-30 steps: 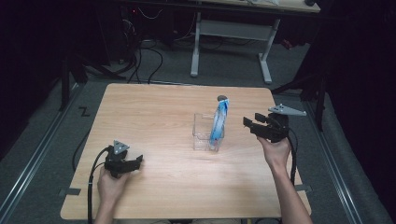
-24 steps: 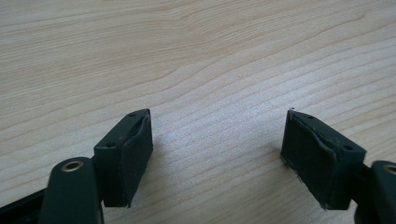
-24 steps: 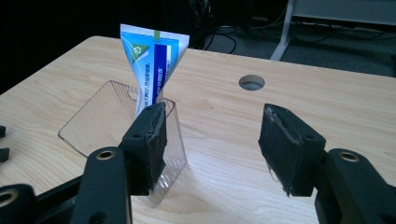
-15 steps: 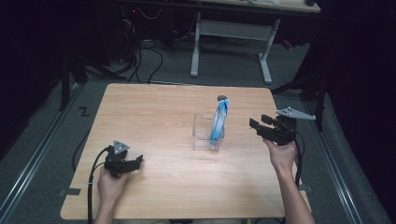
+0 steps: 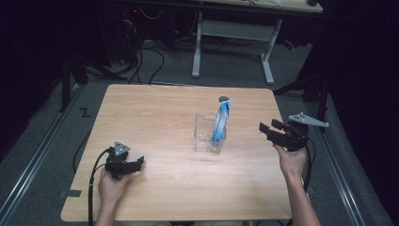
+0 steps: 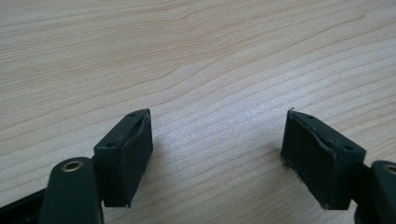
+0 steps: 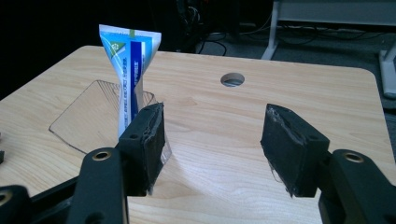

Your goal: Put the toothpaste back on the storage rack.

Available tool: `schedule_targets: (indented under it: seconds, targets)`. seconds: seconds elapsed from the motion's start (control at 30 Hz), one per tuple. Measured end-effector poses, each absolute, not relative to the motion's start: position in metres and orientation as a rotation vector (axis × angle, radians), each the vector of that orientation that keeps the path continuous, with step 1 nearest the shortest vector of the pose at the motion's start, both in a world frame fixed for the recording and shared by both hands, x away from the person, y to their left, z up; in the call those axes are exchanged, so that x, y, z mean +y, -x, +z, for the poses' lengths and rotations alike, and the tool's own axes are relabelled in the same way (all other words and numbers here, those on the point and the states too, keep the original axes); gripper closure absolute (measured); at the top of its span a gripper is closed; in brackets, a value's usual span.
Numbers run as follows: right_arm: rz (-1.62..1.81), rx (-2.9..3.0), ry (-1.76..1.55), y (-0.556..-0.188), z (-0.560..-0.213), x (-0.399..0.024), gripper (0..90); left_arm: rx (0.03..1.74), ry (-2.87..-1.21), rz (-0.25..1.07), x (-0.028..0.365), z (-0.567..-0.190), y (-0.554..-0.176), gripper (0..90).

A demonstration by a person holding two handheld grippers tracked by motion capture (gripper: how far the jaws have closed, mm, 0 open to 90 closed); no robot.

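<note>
High view: a blue-and-white toothpaste tube (image 5: 220,123) stands upright in a clear plastic holder (image 5: 207,136) near the middle of the wooden table (image 5: 164,113). The right gripper (image 5: 264,129) hangs above the table's right edge, apart from the tube. The left gripper (image 5: 139,163) rests low at the near left corner.

Left gripper view: jaws spread wide, nothing between them, bare wood beneath.

Right gripper view: jaws released and empty; the tube (image 7: 129,74) rises beyond the left pad (image 7: 148,140), with a cable hole (image 7: 232,79) farther off.

Judgement: the tube appears seated, with the right gripper standing clear. Any further move calls for checking that the tube stands unsupported.
</note>
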State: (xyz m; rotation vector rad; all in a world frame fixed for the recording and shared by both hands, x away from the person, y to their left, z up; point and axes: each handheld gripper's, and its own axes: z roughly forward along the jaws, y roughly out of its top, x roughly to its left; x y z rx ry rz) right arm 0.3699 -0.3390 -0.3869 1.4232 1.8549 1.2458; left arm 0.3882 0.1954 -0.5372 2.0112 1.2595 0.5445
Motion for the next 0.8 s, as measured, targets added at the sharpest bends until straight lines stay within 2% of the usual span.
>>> schedule_targets:
  seconds: [0.8]
  targets:
    - [1.224, 1.819, -1.467, -0.351, -0.405, -0.359, 36.7, 1.26, -2.011, 0.544, 0.195, -0.537, -0.388, 24.8]
